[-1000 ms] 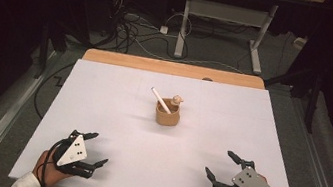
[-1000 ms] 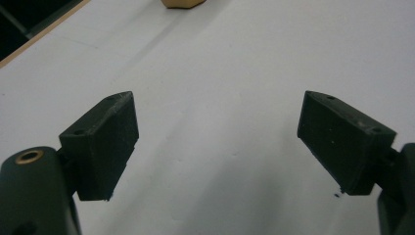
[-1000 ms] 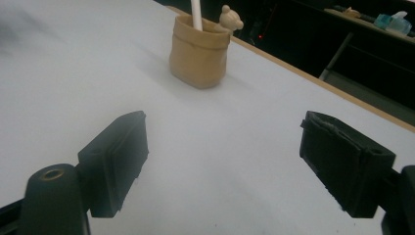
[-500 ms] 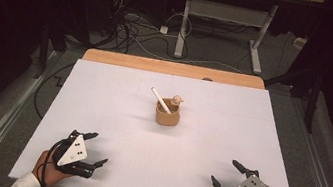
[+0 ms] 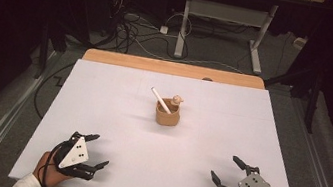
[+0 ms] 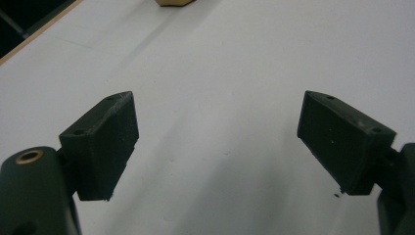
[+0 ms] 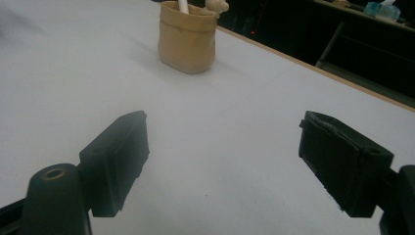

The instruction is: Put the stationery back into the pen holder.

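Observation:
A small tan pot (image 5: 167,115) stands upright near the middle of the white table top (image 5: 115,116). A white stick (image 5: 160,99) leans out of it to the upper left, beside a small tan figure (image 5: 176,100). My left gripper (image 5: 91,150) rests at the front left, open, with nothing between its jaws. My right gripper (image 5: 229,171) sits at the front right, also open and holding nothing. The right gripper view has the pot (image 7: 187,36) ahead and to the left of my right gripper (image 7: 220,161). Bare white surface lies between the jaws of my left gripper (image 6: 215,142).
A wooden board edge (image 5: 173,68) runs along the table's far side. Beyond it the floor holds cables (image 5: 133,32) and the legs of a desk frame (image 5: 183,25). Dark drops border the table left and right.
My right gripper has drifted back toward the front edge and a little to the right. The left gripper and the pot have stayed put.

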### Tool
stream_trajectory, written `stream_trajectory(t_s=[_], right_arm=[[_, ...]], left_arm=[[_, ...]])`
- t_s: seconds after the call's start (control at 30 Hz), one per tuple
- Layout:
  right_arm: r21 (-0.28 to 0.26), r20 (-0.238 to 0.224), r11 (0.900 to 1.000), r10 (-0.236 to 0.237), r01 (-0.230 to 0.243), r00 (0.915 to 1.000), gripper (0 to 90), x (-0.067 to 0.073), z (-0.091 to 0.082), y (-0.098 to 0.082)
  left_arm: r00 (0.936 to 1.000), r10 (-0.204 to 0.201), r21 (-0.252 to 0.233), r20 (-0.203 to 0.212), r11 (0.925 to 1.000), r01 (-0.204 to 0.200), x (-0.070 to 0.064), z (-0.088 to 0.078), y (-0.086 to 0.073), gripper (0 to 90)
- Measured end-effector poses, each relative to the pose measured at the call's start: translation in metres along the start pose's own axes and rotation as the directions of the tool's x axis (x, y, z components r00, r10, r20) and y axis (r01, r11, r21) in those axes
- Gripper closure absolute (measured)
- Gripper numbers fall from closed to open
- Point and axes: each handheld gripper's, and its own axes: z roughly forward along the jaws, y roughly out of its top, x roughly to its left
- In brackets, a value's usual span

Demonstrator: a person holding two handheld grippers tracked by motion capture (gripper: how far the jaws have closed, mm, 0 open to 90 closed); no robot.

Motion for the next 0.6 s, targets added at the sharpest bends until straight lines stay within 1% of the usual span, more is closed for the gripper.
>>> stream_trajectory(t_s=[0.27,0.5,0.6], right_arm=[[0.002,0.006,1.000,0.005,-0.005,1.0000,19.1,-0.0010,0.0015,0.0000],[0.005,0.016,1.000,0.006,-0.006,0.9998,19.1,0.0000,0.0046,0.0012],[0.003,0.019,1.000,0.011,-0.011,0.9998,19.1,0.0000,0.0056,0.0020]], left_arm=[[1.0000,-0.001,0.004,0.006,1.0000,0.001,0.0002,0.0026,-0.0003,14.5],[1.0000,-0.008,-0.001,-0.002,1.0000,0.008,0.0013,0.0012,-0.0002,14.5],[1.0000,-0.002,0.003,-0.002,1.0000,0.002,0.0011,0.0013,0.0005,14.5]])
